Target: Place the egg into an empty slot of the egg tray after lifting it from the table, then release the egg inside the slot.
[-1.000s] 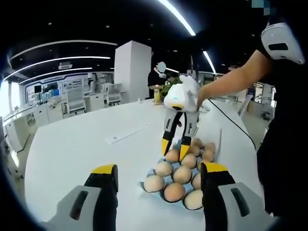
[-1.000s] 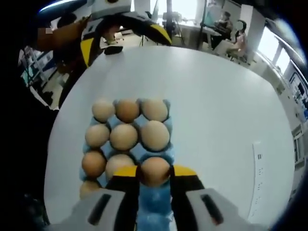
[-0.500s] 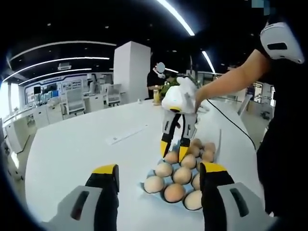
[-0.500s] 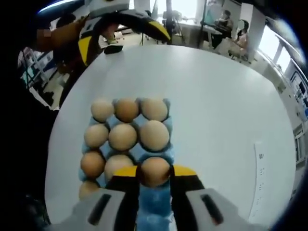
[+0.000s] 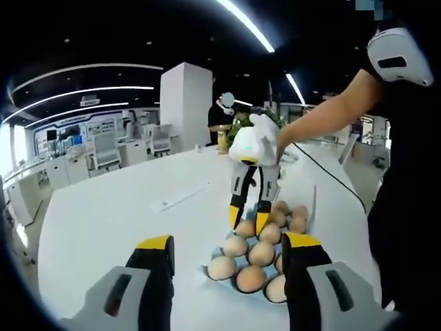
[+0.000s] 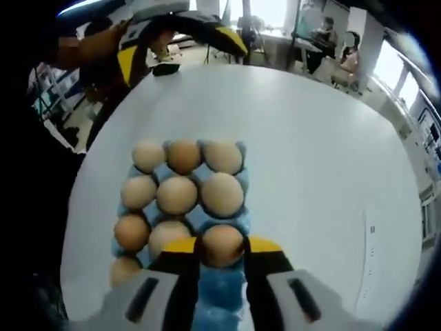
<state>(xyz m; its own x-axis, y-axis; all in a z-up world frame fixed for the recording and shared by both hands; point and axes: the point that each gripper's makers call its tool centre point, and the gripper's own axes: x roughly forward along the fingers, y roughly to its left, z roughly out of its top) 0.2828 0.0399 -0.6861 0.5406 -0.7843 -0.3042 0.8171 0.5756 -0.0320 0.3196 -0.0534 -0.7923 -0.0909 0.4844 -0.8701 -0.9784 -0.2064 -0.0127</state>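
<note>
**On the white table: egg gripped over blue tray**

In the right gripper view, the right claw (image 6: 222,246) pinches one egg (image 6: 222,244) between its yellow tips, over the egg tray (image 6: 222,284). Its own body hides the tray's near end. Ten other eggs are countable; one sits half cut off behind the claw. The left claw (image 5: 227,247) hangs wide, empty, above the table (image 5: 117,221).

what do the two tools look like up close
Left tool: grey bodies, black fingers capped yellow. Right tool: rounded white housing, slim black fingers with yellow tips, a thin black cable trailing behind. The person wears a black short sleeve.
</note>
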